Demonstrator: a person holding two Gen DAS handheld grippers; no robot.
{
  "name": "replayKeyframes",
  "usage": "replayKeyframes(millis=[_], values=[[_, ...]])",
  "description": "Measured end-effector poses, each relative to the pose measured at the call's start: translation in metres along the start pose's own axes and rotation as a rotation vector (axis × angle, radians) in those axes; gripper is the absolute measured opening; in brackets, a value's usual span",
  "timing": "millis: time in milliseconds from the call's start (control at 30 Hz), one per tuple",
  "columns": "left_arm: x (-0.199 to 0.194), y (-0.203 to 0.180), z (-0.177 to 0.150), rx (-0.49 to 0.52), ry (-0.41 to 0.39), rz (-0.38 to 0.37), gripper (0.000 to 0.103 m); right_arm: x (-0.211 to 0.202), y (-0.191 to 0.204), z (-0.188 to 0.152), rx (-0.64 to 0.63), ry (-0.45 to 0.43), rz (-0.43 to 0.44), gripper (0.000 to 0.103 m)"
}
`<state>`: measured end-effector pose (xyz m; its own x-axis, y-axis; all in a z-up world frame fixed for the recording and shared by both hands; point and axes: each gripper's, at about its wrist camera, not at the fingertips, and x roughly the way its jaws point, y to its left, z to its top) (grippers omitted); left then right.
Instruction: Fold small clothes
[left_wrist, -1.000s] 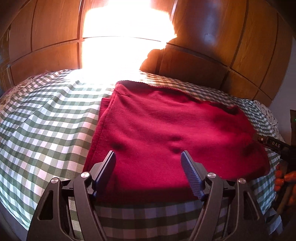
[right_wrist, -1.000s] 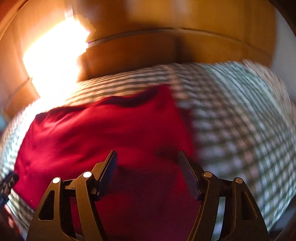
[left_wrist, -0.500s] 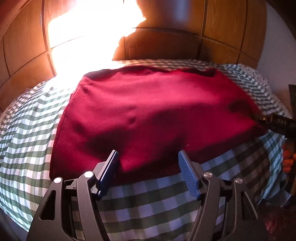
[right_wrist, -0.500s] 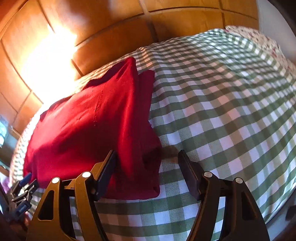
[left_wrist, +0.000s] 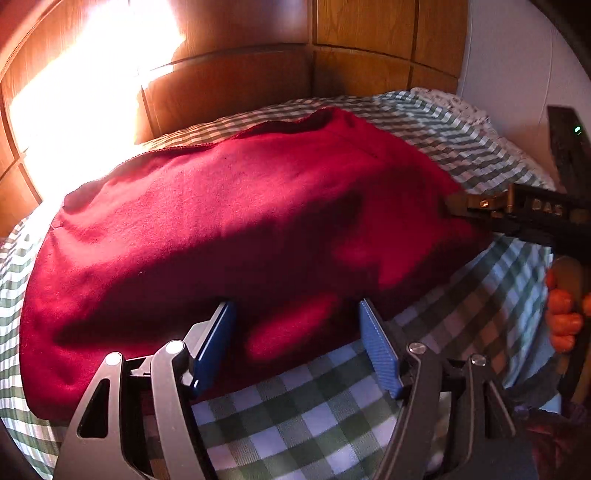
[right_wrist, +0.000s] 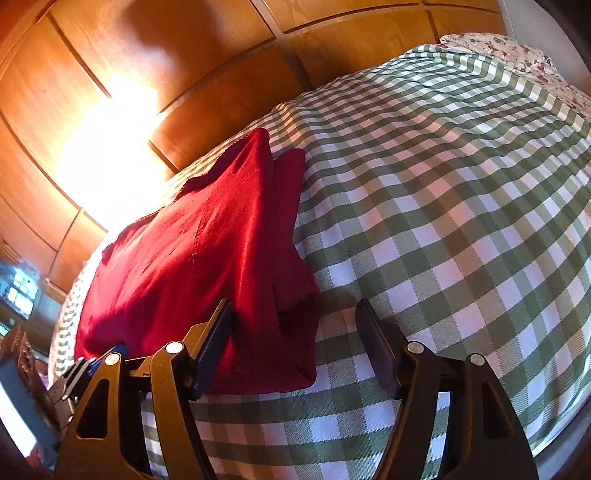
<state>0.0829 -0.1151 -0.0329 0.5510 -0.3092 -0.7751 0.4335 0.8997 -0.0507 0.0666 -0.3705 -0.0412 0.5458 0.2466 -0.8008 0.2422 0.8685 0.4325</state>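
Observation:
A dark red garment (left_wrist: 229, 221) lies folded flat on the green-and-white checked bed cover (left_wrist: 295, 417). My left gripper (left_wrist: 294, 306) hangs open over the garment's near edge, blue pads apart and pressing nothing. In the right wrist view the same garment (right_wrist: 192, 258) runs along the left side. My right gripper (right_wrist: 292, 304) stands open at its near right corner, with that corner's edge between the fingers but not gripped. The right gripper (left_wrist: 465, 206) also shows at the garment's right edge in the left wrist view, with a hand (left_wrist: 561, 317) behind it.
Wooden panels (right_wrist: 221, 74) with a bright sun glare (left_wrist: 81, 92) rise behind the bed. A floral pillow (right_wrist: 495, 48) lies at the far right corner beside a white wall (left_wrist: 517, 74). Bare checked cover (right_wrist: 461, 221) stretches to the right of the garment.
The left view has rolled and slid along the garment's near edge. The right gripper came off the garment's middle to its near right corner, then held still.

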Motion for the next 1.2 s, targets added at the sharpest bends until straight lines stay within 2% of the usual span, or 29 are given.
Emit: replayKeyframes(millis=[33, 100, 167, 300, 467, 533, 567, 600, 700, 800, 900, 967, 1067, 1100, 1133, 1200], values=[[-0.007, 0.006, -0.001, -0.021, -0.014, -0.029, 0.067, -0.001, -0.001, 0.0, 0.009, -0.001, 0.015, 0.067], [-0.023, 0.018, -0.003, -0.058, -0.052, -0.029, 0.068, -0.001, -0.002, 0.001, 0.031, 0.003, 0.051, 0.067], [-0.034, 0.032, -0.005, -0.104, -0.077, -0.002, 0.068, 0.0, -0.002, 0.003, 0.052, 0.018, 0.098, 0.069], [-0.051, 0.073, -0.016, -0.238, -0.107, 0.06, 0.068, 0.009, 0.004, 0.005, 0.05, 0.04, 0.122, 0.07], [-0.056, 0.122, -0.035, -0.38, -0.079, 0.147, 0.067, 0.02, 0.008, 0.006, 0.057, 0.044, 0.123, 0.072], [-0.058, 0.139, -0.043, -0.42, -0.075, 0.149, 0.067, 0.021, 0.01, 0.007, 0.053, 0.055, 0.124, 0.061], [-0.058, 0.145, -0.046, -0.433, -0.072, 0.147, 0.067, 0.022, 0.011, 0.007, 0.05, 0.066, 0.13, 0.051], [-0.057, 0.148, -0.047, -0.442, -0.064, 0.143, 0.066, 0.022, 0.012, 0.008, 0.051, 0.075, 0.138, 0.048], [-0.053, 0.156, -0.052, -0.476, -0.046, 0.105, 0.062, 0.021, 0.017, 0.008, 0.06, 0.091, 0.16, 0.034], [-0.053, 0.164, -0.052, -0.495, -0.048, 0.046, 0.062, 0.015, 0.027, 0.014, 0.067, 0.082, 0.195, 0.029], [-0.055, 0.182, -0.052, -0.574, -0.066, -0.073, 0.06, -0.002, 0.057, 0.026, 0.005, 0.048, 0.251, 0.028], [-0.061, 0.191, -0.054, -0.615, -0.076, -0.128, 0.055, -0.01, 0.081, 0.033, -0.05, 0.032, 0.283, 0.027], [-0.07, 0.2, -0.056, -0.627, -0.097, -0.173, 0.054, -0.015, 0.121, 0.039, -0.14, 0.02, 0.322, 0.027], [-0.074, 0.202, -0.056, -0.617, -0.105, -0.191, 0.054, -0.014, 0.15, 0.041, -0.2, 0.016, 0.347, 0.027], [-0.077, 0.203, -0.055, -0.61, -0.112, -0.196, 0.054, -0.014, 0.15, 0.041, -0.2, 0.016, 0.347, 0.027], [-0.083, 0.209, -0.053, -0.603, -0.125, -0.204, 0.054, -0.011, 0.176, 0.04, -0.252, 0.018, 0.371, 0.027]])
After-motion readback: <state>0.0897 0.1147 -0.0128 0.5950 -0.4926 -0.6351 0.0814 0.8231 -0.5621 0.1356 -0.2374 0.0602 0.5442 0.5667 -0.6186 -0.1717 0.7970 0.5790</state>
